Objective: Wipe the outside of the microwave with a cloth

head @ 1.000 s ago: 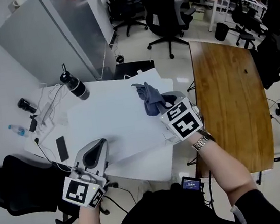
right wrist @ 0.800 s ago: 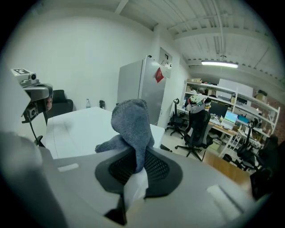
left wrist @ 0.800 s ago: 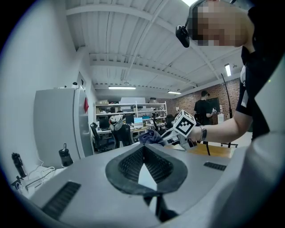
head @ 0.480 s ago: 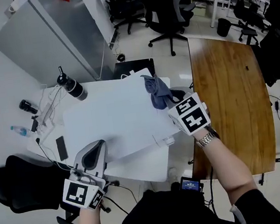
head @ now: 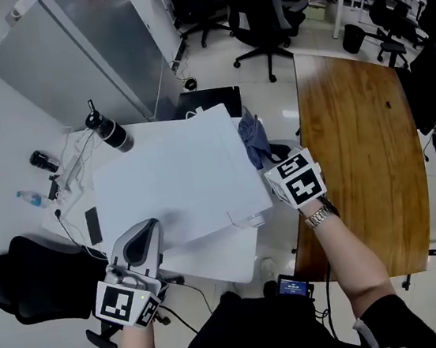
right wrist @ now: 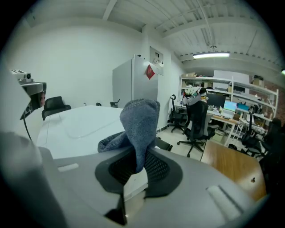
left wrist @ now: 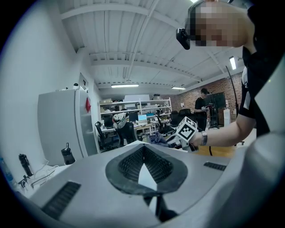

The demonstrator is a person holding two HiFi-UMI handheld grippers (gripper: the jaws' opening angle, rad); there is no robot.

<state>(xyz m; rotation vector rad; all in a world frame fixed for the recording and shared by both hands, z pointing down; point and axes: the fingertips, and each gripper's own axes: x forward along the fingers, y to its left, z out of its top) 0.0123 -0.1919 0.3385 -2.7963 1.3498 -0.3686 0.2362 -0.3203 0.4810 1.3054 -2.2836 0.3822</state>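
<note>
Pinching the grey cloth (head: 255, 139) between its jaws, the right gripper (head: 274, 162) is up against the right edge of the white microwave (head: 175, 184), with the cloth bunched along that edge. The left gripper (head: 144, 233) is fully closed with nothing in it, sitting at the microwave's near-left edge.

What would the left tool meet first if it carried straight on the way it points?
Most likely the microwave: the left tool, shut and empty, points across its white top, which shows right beyond the tips. Depth is unclear, so it may skim over it or already touch.
</note>
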